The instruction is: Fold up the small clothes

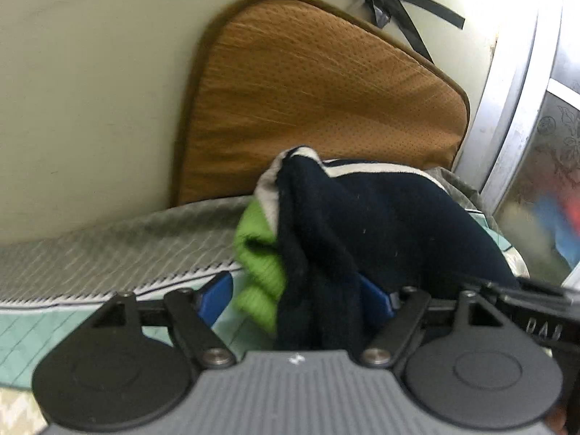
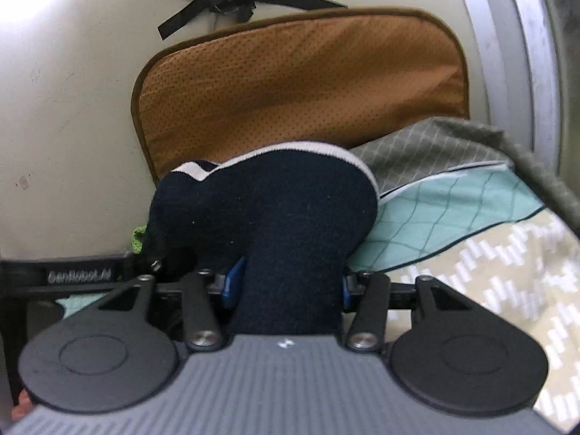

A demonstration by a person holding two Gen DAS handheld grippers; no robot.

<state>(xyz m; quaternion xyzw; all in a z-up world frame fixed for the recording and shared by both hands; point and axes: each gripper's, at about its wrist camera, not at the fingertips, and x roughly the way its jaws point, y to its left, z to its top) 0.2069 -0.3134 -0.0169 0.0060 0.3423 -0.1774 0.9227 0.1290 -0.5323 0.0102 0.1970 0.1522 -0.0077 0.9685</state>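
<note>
Cream wall (image 1: 90, 90) rises behind a bed covered by a quilted spread in grey, mint and beige diamond patterns (image 2: 453, 210). A tan perforated cushion with a brown piped edge (image 1: 319, 101) leans against that wall, and strips of black tape (image 2: 232, 0) cross on the wall at twelve o'clock above it. A silver metal frame (image 1: 507, 108) stands at three o'clock.

The dark navy knitted garment with a white stripe and a lime-green ribbed part (image 1: 380, 224) sits bunched just in front of the cushion, hanging between both tools. The left tool (image 1: 301, 301) has its blue-padded fingers (image 1: 217, 297) clamped on a navy fold, the green ribbing at nine o'clock of that fold. The right tool (image 2: 286, 286) is closed on another thick navy fold, blue pads (image 2: 232, 282) pressing either side.
</note>
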